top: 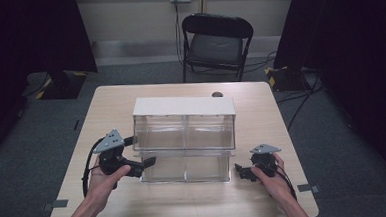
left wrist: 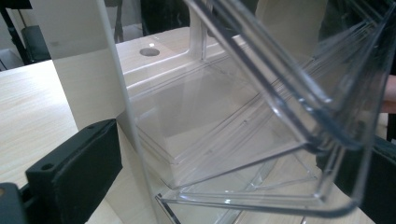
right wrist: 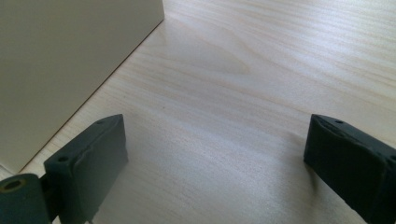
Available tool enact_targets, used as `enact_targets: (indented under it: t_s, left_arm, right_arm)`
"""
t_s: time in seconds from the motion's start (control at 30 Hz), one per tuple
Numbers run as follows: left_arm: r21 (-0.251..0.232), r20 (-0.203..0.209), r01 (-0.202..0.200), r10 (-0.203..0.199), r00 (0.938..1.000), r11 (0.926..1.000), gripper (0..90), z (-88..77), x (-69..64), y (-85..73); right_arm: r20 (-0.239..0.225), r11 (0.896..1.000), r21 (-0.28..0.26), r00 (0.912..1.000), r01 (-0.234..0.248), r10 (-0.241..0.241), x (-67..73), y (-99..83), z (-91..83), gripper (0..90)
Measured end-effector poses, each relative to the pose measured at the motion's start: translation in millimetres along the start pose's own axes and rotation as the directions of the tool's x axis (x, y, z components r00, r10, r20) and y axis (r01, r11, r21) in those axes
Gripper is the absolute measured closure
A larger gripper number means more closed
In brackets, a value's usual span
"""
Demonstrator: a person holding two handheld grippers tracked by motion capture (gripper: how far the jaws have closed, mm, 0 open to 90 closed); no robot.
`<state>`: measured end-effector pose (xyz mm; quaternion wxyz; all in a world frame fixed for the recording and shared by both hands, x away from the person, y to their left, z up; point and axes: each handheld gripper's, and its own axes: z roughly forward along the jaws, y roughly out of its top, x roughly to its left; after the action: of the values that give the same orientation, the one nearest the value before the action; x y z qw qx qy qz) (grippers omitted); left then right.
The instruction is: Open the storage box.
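Observation:
A clear plastic drawer unit (top: 182,131) with a white top (top: 183,106) stands mid-table. Its lower drawer (top: 184,168) is pulled out toward me. My left gripper (top: 146,164) sits at that drawer's left front corner. In the left gripper view the left gripper (left wrist: 231,144) is open, its jaws wide apart, with the clear drawer's (left wrist: 261,116) tilted wall and rim between them and the unit's white side (left wrist: 70,42) behind. My right gripper (top: 240,171) rests to the right of the drawer. It is open (right wrist: 218,128) over bare wood, beside the unit's white side panel (right wrist: 70,60).
The wooden table (top: 116,107) has a round cable hole (top: 217,94) behind the unit. A black folding chair (top: 216,42) stands beyond the far edge. Dark curtains flank the room, and cables lie on the grey floor at the right.

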<state>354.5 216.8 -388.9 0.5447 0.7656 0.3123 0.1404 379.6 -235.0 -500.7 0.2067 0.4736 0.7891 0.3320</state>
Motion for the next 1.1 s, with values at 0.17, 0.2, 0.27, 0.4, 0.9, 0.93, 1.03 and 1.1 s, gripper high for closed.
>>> enact_targets:
  t_s: [0.17,0.2,0.27,0.4,0.9,0.93,1.03,1.1]
  left_arm:
    - [-0.006,-0.014,0.002,-0.002,0.9999,1.0000,0.0,2.6,0.1,-0.8]
    - [-0.006,-0.014,0.002,-0.002,0.9999,1.0000,0.0,2.6,0.1,-0.8]
    - [-0.013,-0.012,0.003,-0.003,0.9999,0.9999,0.0,3.4,0.5,-1.9]
    - [-0.014,-0.013,0.005,-0.006,0.9999,0.9999,0.0,4.1,1.4,-2.7]
    - [-0.017,-0.001,0.013,-0.013,0.9999,0.9998,0.0,3.4,2.1,-2.9]
    - [-0.017,-0.001,0.013,-0.013,0.9999,0.9998,0.0,3.4,2.1,-2.9]
    - [-0.016,-0.001,0.013,-0.013,0.9999,0.9998,0.0,3.3,2.1,-3.1]
    - [-0.016,-0.001,0.014,-0.014,0.9999,0.9998,0.0,3.3,2.1,-3.1]
  right_arm:
    - [-0.001,1.000,-0.001,1.0000,0.003,-0.003,-0.1,0.1,0.3,5.2]
    - [-0.001,1.000,-0.001,1.0000,0.003,-0.003,-0.2,0.1,0.3,5.2]
    - [-0.001,1.000,-0.001,1.0000,0.003,-0.003,-0.2,0.1,0.3,5.3]
    - [-0.001,1.000,-0.001,1.0000,0.004,-0.004,-0.2,0.2,0.4,5.2]
    - [-0.001,1.000,0.001,1.0000,0.002,-0.002,-0.1,0.3,0.4,5.1]
    - [-0.001,1.000,0.001,1.0000,0.002,-0.002,-0.1,0.3,0.4,5.1]
    - [-0.002,1.000,0.000,1.0000,0.004,-0.004,-0.2,0.3,0.5,5.1]
    - [-0.001,1.000,0.001,1.0000,0.003,-0.003,-0.1,0.3,0.4,5.1]
